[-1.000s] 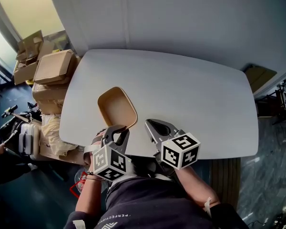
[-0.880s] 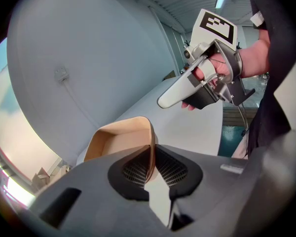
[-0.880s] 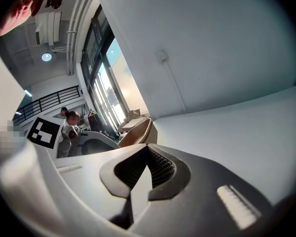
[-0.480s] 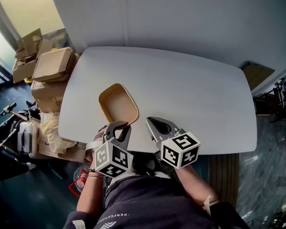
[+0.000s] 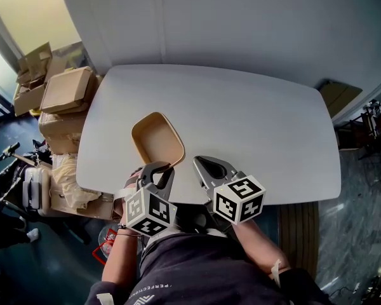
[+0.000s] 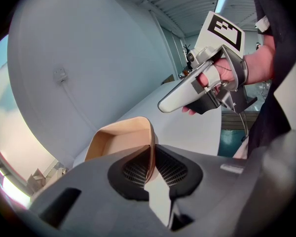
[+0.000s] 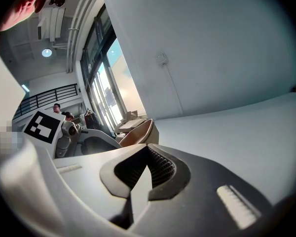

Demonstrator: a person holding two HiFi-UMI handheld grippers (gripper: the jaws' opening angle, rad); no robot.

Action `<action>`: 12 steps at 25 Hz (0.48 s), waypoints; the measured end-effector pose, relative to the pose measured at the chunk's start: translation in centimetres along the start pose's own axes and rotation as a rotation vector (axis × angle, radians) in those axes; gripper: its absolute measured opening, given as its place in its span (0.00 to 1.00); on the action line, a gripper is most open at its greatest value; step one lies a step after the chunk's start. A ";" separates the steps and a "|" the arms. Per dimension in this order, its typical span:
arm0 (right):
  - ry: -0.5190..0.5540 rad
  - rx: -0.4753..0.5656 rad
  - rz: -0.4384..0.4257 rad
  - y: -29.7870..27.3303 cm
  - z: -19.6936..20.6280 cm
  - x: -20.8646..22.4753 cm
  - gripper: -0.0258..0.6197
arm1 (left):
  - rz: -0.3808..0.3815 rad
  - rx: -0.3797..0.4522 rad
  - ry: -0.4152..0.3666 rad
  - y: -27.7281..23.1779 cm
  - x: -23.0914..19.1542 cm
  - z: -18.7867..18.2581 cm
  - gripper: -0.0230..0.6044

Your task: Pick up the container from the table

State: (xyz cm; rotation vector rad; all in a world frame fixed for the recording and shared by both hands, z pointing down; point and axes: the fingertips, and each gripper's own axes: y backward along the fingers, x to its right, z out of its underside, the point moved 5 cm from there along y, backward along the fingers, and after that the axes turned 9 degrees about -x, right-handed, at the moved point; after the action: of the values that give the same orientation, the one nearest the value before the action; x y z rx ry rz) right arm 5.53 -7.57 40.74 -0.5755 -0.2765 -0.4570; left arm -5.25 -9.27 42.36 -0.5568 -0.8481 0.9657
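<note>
A tan, rounded-rectangle paper container [image 5: 157,138] is over the near left part of the white table [image 5: 260,126]. My left gripper [image 5: 167,168] is shut on its near rim. In the left gripper view the thin wall of the container [image 6: 119,141] runs between the dark pads of the left gripper [image 6: 151,156], and the tray tilts. Whether its far end rests on the table I cannot tell. My right gripper [image 5: 200,164] hovers just right of the container, shut and empty; it also shows in the left gripper view, right gripper [image 6: 164,104]. Right gripper view: right gripper [image 7: 149,165], container [image 7: 136,132].
Cardboard boxes [image 5: 66,91] are stacked on the floor left of the table, with bags and clutter [image 5: 35,186] below them. A grey wall [image 5: 241,24] runs behind the table. The table's near edge [image 5: 292,203] is close to both grippers. Two people [image 7: 59,110] stand far off.
</note>
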 end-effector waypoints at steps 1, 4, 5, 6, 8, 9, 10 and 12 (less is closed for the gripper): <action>0.000 0.001 0.004 0.1 -0.1 0.1 0.04 | 0.001 0.000 -0.002 0.0 0.0 -0.1 0.09; -0.001 0.009 0.010 0.2 -0.4 0.4 0.04 | 0.005 -0.002 -0.010 -0.2 0.0 -0.3 0.09; -0.003 0.012 0.011 0.2 -0.5 0.4 0.04 | 0.009 -0.004 -0.014 -0.3 0.0 -0.3 0.09; -0.005 0.014 0.013 0.2 -0.5 0.5 0.04 | 0.012 -0.006 -0.017 -0.4 0.0 -0.3 0.09; -0.004 0.014 0.015 0.1 -0.5 0.5 0.04 | 0.016 -0.007 -0.021 -0.5 0.0 -0.3 0.09; -0.002 0.012 0.015 0.0 -0.5 0.5 0.04 | 0.016 -0.006 -0.021 -0.5 -0.1 -0.2 0.09; 0.000 0.010 0.014 -0.1 -0.6 0.4 0.04 | 0.015 -0.005 -0.021 -0.5 -0.2 -0.2 0.09; 0.003 0.007 0.011 -0.3 -0.7 0.4 0.04 | 0.013 -0.005 -0.020 -0.6 -0.3 -0.3 0.09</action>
State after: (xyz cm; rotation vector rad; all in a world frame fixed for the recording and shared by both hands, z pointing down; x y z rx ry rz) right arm 5.77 -8.33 40.47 -0.5692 -0.2713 -0.4461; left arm -4.85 -9.86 42.50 -0.5580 -0.8656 0.9826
